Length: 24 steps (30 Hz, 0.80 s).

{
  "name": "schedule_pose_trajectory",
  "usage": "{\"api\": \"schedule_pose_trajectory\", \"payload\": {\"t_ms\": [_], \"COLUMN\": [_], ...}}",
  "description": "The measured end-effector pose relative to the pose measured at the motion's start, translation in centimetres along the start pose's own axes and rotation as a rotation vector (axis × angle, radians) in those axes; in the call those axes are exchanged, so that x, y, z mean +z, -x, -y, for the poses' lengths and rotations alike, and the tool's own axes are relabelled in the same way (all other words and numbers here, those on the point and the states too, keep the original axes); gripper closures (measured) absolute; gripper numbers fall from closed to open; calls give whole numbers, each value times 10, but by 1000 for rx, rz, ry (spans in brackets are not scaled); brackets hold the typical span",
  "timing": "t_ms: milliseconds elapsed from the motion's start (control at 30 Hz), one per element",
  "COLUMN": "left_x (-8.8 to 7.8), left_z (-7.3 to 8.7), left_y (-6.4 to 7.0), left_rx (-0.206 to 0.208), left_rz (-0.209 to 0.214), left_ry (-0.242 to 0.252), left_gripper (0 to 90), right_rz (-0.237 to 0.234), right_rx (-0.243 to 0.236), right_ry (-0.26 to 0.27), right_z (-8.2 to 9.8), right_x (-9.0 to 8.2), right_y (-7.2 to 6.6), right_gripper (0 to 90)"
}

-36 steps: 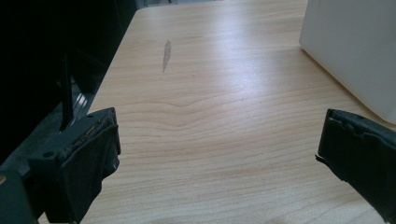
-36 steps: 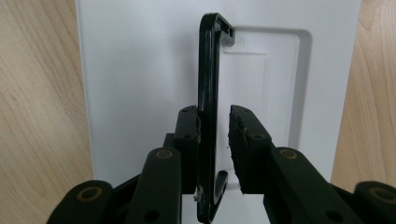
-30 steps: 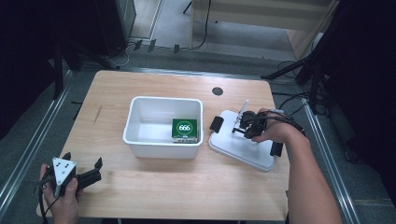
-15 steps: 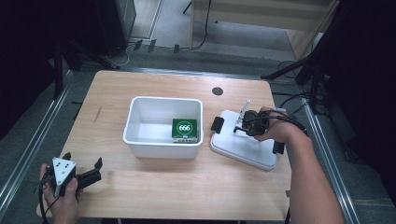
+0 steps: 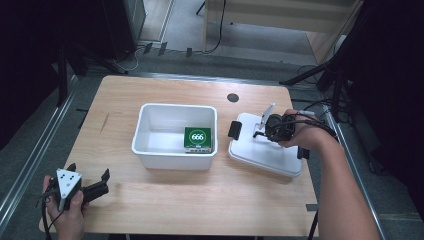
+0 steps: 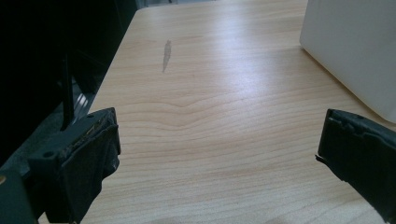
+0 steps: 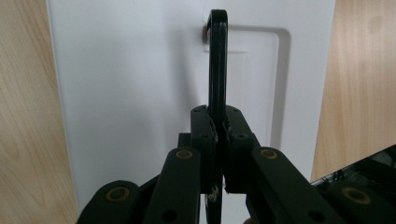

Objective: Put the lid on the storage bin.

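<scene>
White plastic makes up the lid [image 5: 265,152], which lies flat on the wooden table [image 5: 165,90] just to the right of the white bin [image 5: 150,135], near the table's right edge. A black handle [image 7: 217,60] stands up from the recessed panel in the lid's top. In the right gripper view this handle rises as a thin dark bar straight ahead of the right gripper [image 7: 219,128], whose two jaws are pressed together on the bar's lower part, one pad on each side of it, with nothing else between them. The handle's top end curves over beyond the jaw tips, close to the corner of the recess.

From the high view the right gripper [image 5: 260,131] sits over the upper middle of the lid, the person's right hand [image 5: 292,131] wrapped around its body and the forearm coming in from the lower right. A black clip [image 5: 234,129] shows at the lid's left edge, on the side facing the bin, and another at its right edge.

Inside the bin a green box [image 5: 196,139] marked 666 lies against the near right wall.

Far off at the table's near left corner, the left gripper [image 5: 87,182] rests in the person's left hand [image 5: 67,212], well apart from the lid. Its jaws stand wide apart over bare wood, holding nothing, with the bin's wall [image 6: 355,51] ahead to the right
</scene>
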State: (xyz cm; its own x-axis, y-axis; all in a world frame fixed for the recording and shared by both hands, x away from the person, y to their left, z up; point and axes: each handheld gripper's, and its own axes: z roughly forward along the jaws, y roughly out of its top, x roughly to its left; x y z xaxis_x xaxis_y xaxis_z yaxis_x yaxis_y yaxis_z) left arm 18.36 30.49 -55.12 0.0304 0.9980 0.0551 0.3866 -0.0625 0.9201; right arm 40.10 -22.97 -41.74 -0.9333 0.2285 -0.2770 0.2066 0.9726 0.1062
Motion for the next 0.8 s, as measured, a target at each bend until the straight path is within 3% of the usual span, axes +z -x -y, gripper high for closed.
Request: {"api": "schedule_pose_trajectory", "payload": {"t_ms": [800], "left_x": [0], "left_z": [0], "left_y": [0], "left_rx": [3], "left_rz": [-4], "left_ry": [-1], "left_gripper": [0], "right_rz": [6], "right_rx": [-49], "right_ry": [29], "right_z": [-8], "right_x": [-56], "right_y": [10], "right_gripper": [855]}}
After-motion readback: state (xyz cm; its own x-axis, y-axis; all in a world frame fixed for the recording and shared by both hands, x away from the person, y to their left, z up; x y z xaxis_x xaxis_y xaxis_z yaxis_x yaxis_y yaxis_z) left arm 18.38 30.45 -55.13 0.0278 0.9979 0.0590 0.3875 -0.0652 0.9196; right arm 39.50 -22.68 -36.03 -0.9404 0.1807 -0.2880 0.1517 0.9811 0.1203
